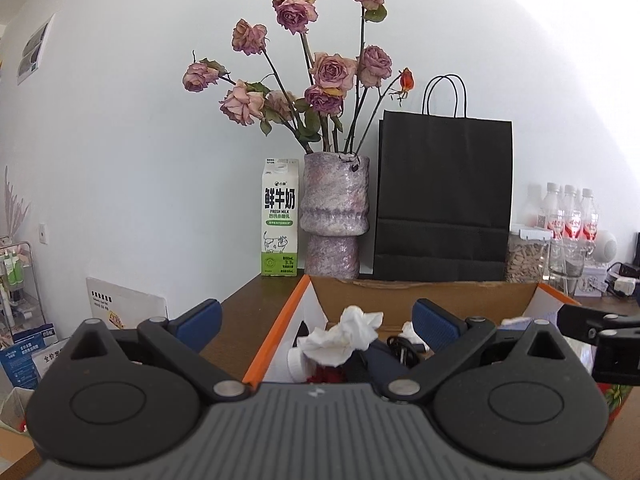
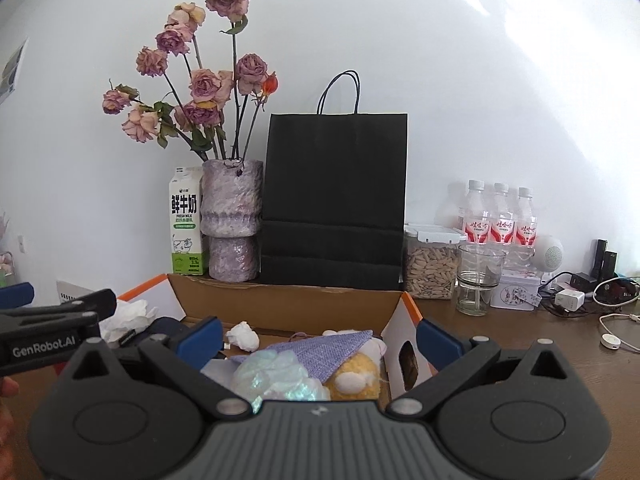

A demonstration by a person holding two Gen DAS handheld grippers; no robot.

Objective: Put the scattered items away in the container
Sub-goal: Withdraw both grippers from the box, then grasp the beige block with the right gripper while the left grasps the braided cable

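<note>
An open cardboard box (image 1: 420,296) with orange-edged flaps stands on the brown table; it also shows in the right wrist view (image 2: 288,304). Inside lie crumpled white tissue (image 1: 344,336), dark items and a black cable (image 1: 404,348). The right wrist view shows a yellow plush toy with a purple hat (image 2: 348,360), an iridescent bundle (image 2: 276,372) and a small tissue ball (image 2: 244,336). My left gripper (image 1: 316,320) is open and empty above the box's left part. My right gripper (image 2: 318,336) is open and empty above its right part.
Behind the box stand a milk carton (image 1: 279,216), a vase of dried roses (image 1: 334,216) and a black paper bag (image 1: 442,196). To the right are a seed jar (image 2: 430,264), a glass (image 2: 478,278), water bottles (image 2: 500,216), a tin, chargers and cables (image 2: 612,328).
</note>
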